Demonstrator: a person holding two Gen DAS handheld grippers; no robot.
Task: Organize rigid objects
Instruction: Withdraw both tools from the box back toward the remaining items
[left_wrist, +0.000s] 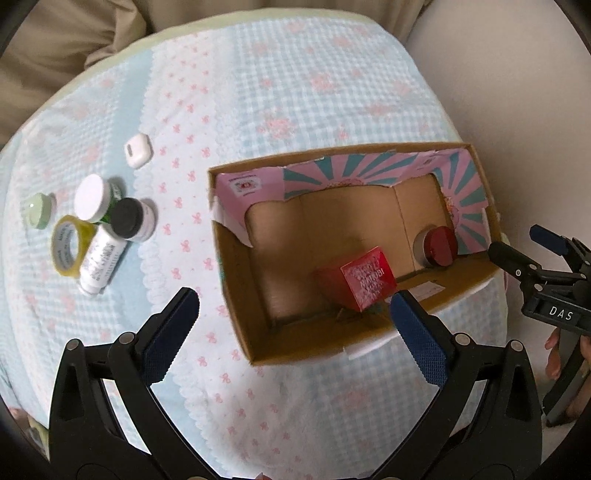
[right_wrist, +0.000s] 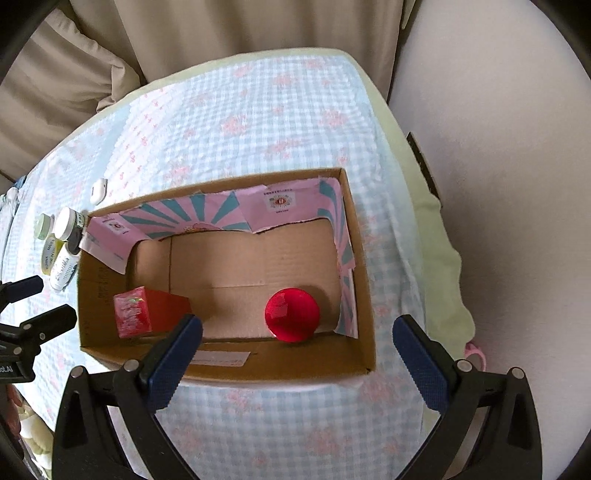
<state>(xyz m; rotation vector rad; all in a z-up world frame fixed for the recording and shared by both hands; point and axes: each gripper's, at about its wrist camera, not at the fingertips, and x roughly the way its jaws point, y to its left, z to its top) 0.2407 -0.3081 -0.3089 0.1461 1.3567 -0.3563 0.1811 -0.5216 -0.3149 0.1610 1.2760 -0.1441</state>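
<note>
Checked cloth-covered table (left_wrist: 295, 92): cardboard box (left_wrist: 240, 295) at four o'clock, jars (left_wrist: 110, 210), tape roll (left_wrist: 68, 245), white case (left_wrist: 137, 150) at nine

"DAS" on right gripper (left_wrist: 561, 314) body; "NATUBI"-like print on red box (left_wrist: 364, 278), uncertain.

Checked blue-white cloth (left_wrist: 280, 92) w/ pink bows, flowers, covers the table. Pale green layer (right_wrist: 428, 206) shows under cloth at far and right edges. Beige cushions (right_wrist: 229, 29) behind. Off-white floor (right_wrist: 498, 147) to right. Pink loop (right_wrist: 476, 352) at right edge, unclear.
</note>
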